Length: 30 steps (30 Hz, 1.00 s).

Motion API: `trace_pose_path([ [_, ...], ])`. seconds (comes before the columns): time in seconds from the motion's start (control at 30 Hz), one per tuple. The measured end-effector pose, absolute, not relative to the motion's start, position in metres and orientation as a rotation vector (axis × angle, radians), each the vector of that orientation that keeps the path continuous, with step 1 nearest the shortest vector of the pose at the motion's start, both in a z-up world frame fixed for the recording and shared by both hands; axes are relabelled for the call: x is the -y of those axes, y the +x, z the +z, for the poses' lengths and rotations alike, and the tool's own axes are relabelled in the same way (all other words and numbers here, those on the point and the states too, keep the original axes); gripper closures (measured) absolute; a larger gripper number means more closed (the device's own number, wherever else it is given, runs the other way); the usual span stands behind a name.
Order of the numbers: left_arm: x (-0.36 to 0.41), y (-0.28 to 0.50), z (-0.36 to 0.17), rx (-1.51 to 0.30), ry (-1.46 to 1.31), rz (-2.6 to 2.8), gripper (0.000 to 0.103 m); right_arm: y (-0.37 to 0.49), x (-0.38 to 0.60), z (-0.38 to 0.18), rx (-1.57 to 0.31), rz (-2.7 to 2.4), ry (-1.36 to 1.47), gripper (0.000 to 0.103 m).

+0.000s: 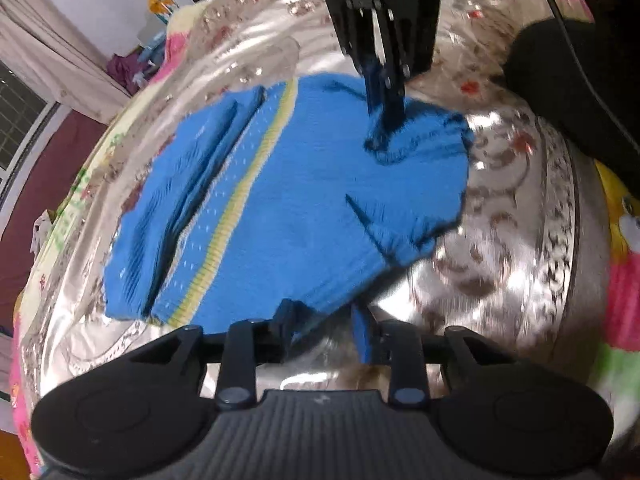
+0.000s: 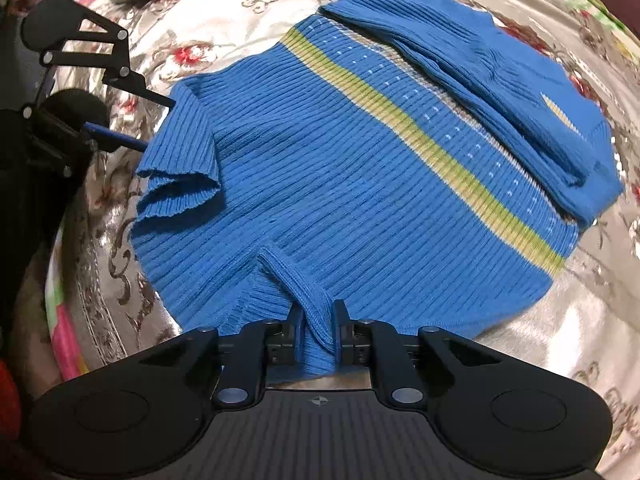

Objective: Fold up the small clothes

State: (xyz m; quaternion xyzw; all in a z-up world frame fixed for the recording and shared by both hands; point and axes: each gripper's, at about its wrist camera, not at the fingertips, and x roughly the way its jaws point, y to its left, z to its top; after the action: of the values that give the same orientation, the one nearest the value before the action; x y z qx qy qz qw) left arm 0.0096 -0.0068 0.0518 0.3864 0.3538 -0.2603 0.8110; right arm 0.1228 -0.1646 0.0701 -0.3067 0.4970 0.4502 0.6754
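Right hand-held gripper (image 2: 317,326) clamped on blue sweater (image 2: 360,160) fold; left hand-held gripper (image 1: 324,322) fingers apart at sweater's edge.

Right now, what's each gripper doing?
Left gripper: open, fingers apart at the blue ribbed sweater edge, holding nothing.
Right gripper: shut on a fold of the sweater.

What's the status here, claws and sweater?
Right claw shut on a sweater fold. Left claw open at the hem. Blue sweater flat on floral cover, one side folded in. Nothing in the way.
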Motion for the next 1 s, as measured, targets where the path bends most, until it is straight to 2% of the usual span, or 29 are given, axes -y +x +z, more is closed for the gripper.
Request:
trace_pose_path([
  [0.17,0.017,0.018,0.037,-0.742,0.902,-0.531,0.066,0.123,0.168,0.074,-1.119,1.000,-0.652,0.091],
  [0.23,0.015,0.025,0.041,-0.784,0.854,-0.533,0.080,0.124,0.172,0.077,-1.122,0.996,-0.630,0.091],
  [0.3,0.011,0.032,0.051,-0.824,0.767,-0.543,0.086,0.125,0.175,0.079,-1.130,0.990,-0.597,0.091],
  [0.47,-0.014,0.058,0.073,-0.910,0.477,-0.497,0.088,0.133,0.184,0.085,-1.135,0.953,-0.469,0.091],
  [0.63,-0.055,0.084,0.097,-0.951,0.162,-0.462,0.088,0.146,0.195,0.104,-1.099,0.922,-0.330,0.098],
  [0.87,-0.085,0.099,0.108,-0.962,-0.050,-0.489,0.089,0.161,0.205,0.132,-1.016,0.866,-0.223,0.098],
  [1.0,-0.085,0.095,0.105,-0.985,-0.013,-0.477,0.089,0.161,0.208,0.133,-1.009,0.850,-0.223,0.098],
])
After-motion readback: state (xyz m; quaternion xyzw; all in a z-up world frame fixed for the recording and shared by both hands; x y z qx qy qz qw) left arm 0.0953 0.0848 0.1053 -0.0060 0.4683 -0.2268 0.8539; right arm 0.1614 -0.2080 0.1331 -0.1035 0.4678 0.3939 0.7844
